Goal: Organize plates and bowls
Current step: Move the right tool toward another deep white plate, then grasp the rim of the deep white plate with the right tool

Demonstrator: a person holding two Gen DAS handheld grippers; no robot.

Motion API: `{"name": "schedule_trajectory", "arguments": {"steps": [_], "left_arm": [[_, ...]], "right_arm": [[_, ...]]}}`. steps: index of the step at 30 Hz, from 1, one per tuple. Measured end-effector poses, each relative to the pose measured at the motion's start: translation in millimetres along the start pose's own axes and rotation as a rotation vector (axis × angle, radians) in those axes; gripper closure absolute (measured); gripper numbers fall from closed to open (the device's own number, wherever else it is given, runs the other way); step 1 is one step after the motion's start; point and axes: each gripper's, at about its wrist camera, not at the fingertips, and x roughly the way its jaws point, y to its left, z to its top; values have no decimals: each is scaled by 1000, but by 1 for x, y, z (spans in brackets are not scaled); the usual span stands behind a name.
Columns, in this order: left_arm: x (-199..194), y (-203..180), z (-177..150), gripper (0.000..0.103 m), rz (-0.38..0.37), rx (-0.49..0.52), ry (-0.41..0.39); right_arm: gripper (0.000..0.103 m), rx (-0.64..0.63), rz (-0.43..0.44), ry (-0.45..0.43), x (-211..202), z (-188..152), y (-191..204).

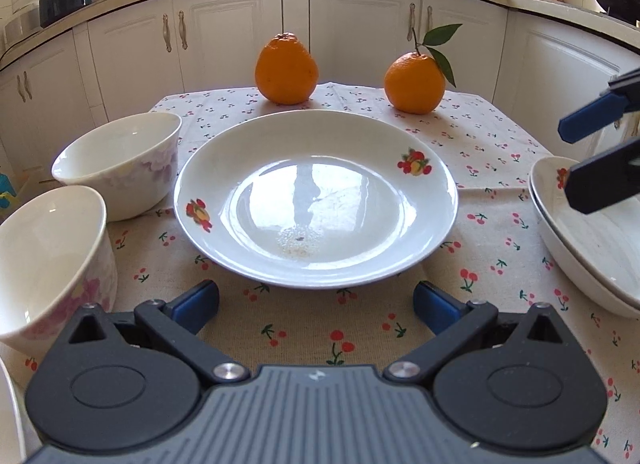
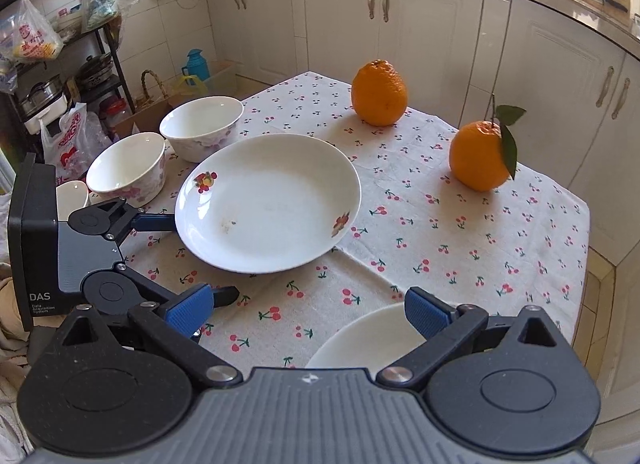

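Observation:
A white plate with fruit prints (image 1: 316,200) (image 2: 268,200) lies in the middle of the cherry-print tablecloth. My left gripper (image 1: 316,306) (image 2: 192,260) is open, low over the cloth, just short of that plate's near rim and holding nothing. Two white flowered bowls (image 1: 120,164) (image 1: 48,264) stand to the left of the plate, also seen as a far bowl (image 2: 202,126) and a near bowl (image 2: 126,166). A stack of white plates (image 1: 592,236) (image 2: 368,340) sits at the right. My right gripper (image 2: 310,312) (image 1: 580,156) hangs open just above that stack.
Two oranges (image 1: 287,68) (image 1: 415,82) stand at the far side of the table, one with a leafy stem. Another white dish (image 2: 72,194) sits behind the left gripper. The table edge (image 2: 576,264) drops off to the right. Kitchen cabinets surround the table.

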Motion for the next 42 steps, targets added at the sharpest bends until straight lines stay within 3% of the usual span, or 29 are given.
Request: {"name": "schedule_trajectory", "arguments": {"steps": [10, 19, 25, 29, 42], "left_arm": [[6, 0, 6, 0, 18, -15, 15], [5, 2, 5, 0, 13, -17, 8], [5, 2, 5, 0, 12, -18, 6], [5, 3, 6, 0, 10, -10, 6], [6, 3, 8, 3, 6, 11, -4]], "right_arm": [[0, -64, 146, 81, 65, 64, -26], [0, -72, 217, 150, 129, 93, -44], [13, -83, 293, 167, 154, 107, -47], [22, -103, 335, 195, 167, 112, -42], [23, -71, 392, 194, 173, 117, -49]]}}
